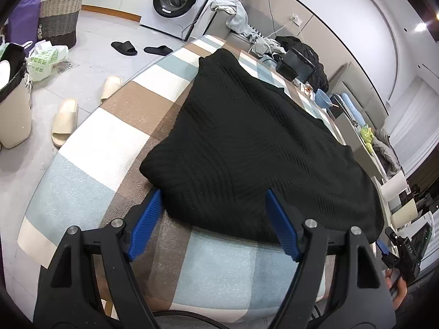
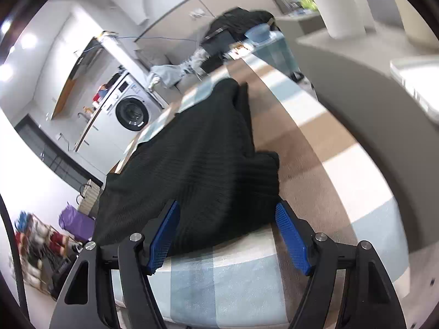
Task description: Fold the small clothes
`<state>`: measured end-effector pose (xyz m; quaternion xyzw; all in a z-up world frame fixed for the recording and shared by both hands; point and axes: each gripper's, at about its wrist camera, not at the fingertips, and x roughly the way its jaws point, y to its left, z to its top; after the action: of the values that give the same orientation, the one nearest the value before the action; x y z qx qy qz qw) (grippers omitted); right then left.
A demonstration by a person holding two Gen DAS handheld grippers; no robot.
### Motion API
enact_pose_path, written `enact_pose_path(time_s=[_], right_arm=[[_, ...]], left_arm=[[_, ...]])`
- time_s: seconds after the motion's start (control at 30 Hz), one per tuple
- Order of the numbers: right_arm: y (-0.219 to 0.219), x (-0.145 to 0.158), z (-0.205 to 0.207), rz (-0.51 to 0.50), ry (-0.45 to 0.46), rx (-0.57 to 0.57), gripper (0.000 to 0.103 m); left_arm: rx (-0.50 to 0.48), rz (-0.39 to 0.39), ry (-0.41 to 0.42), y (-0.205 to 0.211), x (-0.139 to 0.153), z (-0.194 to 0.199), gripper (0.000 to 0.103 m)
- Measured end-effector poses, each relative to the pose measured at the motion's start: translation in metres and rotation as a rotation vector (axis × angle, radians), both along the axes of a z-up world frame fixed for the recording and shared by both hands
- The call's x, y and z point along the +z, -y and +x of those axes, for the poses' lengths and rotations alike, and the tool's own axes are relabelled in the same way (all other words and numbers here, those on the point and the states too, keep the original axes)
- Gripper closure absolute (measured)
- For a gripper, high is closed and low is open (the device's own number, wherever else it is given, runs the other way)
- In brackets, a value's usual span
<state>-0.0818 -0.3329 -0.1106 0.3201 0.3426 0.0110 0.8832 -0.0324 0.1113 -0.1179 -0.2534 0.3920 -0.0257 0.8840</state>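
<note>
- A black knit garment (image 1: 247, 142) lies spread on the table (image 1: 90, 137), which is covered with a checked cloth in brown, cream and pale blue. Its near hem runs close to the table's front edge.
- The left gripper (image 1: 212, 194) stands wide open at the near left corner of the garment. Its blue fingers (image 1: 145, 222) straddle the hem and hold nothing.
- The right gripper (image 2: 227, 205) is likewise spread wide at the near right corner, with fabric between its blue pads (image 2: 292, 238) but not clamped.
- The garment appears already doubled lengthwise: in the right wrist view a folded layer and a bunched cuff-like lump sit at its right edge.
- Judgement: both grippers are placed at opposite hem corners so that the near edge can be pinched evenly and carried away from the person for a cross fold.
- Risk: the thick knit may let only the top layer be caught.
- A washing machine (image 1: 175, 0) and slippers (image 1: 65, 120) on the floor sit well apart.
</note>
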Motion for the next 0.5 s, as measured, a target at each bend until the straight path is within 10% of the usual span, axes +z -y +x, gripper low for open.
enact_pose_path(time_s=[0.1,0.23,0.5], right_arm=[[0.006,0.003,0.003,-0.032,0.022,-0.009,0.03],[0.014,-0.006,0.018,-0.103,-0.052,-0.038,0.074],[0.003,-0.012,0.009,-0.27,-0.148,-0.025,0.075]], left_arm=[[0.007,0.004,0.0,0.0,0.0,-0.001,0.03],[0.002,0.035,0.008,0.003,0.0,-0.003,0.03],[0.01,0.059,0.004,0.001,0.002,-0.01,0.03]])
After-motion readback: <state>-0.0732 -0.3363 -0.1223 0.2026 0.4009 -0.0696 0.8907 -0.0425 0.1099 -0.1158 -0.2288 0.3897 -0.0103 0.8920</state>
